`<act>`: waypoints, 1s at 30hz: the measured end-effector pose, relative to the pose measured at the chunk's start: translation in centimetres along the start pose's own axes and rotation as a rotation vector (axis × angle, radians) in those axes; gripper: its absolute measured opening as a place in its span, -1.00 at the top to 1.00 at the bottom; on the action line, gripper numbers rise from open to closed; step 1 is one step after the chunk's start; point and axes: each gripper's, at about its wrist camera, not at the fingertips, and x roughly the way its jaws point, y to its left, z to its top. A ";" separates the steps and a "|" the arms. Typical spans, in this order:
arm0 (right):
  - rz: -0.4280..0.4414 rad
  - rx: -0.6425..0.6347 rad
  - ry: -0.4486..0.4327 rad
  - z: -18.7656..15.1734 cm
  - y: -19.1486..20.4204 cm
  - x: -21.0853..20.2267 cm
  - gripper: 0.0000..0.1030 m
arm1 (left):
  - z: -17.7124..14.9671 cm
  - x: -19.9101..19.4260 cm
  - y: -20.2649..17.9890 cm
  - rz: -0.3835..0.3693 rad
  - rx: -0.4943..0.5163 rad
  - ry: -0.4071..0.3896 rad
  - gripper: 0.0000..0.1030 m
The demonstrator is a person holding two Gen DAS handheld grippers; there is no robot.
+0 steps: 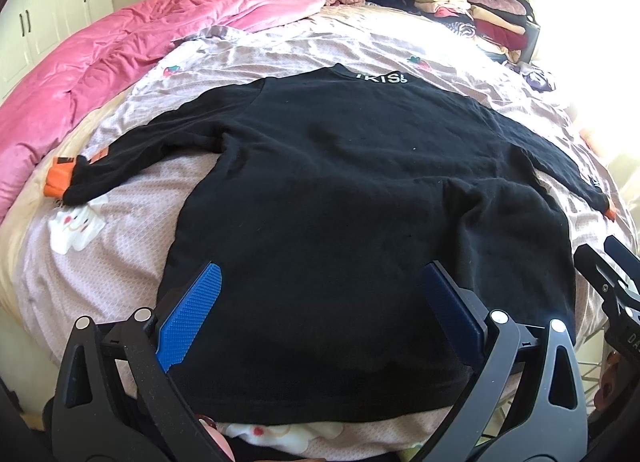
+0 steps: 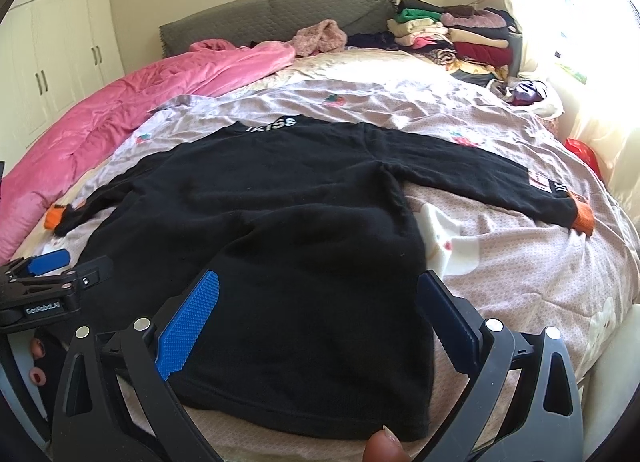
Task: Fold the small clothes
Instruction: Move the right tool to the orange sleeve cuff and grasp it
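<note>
A black long-sleeved sweater (image 1: 340, 189) (image 2: 280, 201) with orange cuffs and white lettering at the collar lies flat on the bed, sleeves spread to both sides, hem nearest me. My left gripper (image 1: 320, 294) hovers open over the hem's left part, blue pads wide apart with nothing between them. My right gripper (image 2: 318, 298) is open too, above the hem's right part. The left gripper (image 2: 44, 278) also shows at the left edge of the right wrist view, and the right gripper (image 1: 612, 274) at the right edge of the left wrist view.
A pink quilt (image 1: 100, 73) (image 2: 132, 101) is bunched along the bed's left side. Stacked folded clothes (image 1: 472, 9) (image 2: 452, 33) sit at the far right by the grey headboard (image 2: 272, 17). White wardrobes (image 2: 52, 53) stand on the left. A fingertip (image 2: 382, 446) shows at the bottom edge.
</note>
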 end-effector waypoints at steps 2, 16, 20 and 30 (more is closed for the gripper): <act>-0.011 0.008 0.001 0.4 -0.6 0.3 -0.92 | 0.5 0.3 -0.4 -0.008 0.007 -0.002 -0.83; -0.118 0.087 -0.002 2.8 -5.7 2.5 -0.92 | 4.1 2.6 -3.1 -0.047 0.039 0.016 -0.83; -0.144 0.122 -0.005 3.6 -7.7 3.2 -0.92 | 5.9 3.2 -3.8 -0.054 0.047 0.004 -0.83; -0.239 0.177 0.006 5.8 -12.7 5.0 -0.92 | 10.8 5.9 -5.2 -0.071 0.069 0.014 -0.83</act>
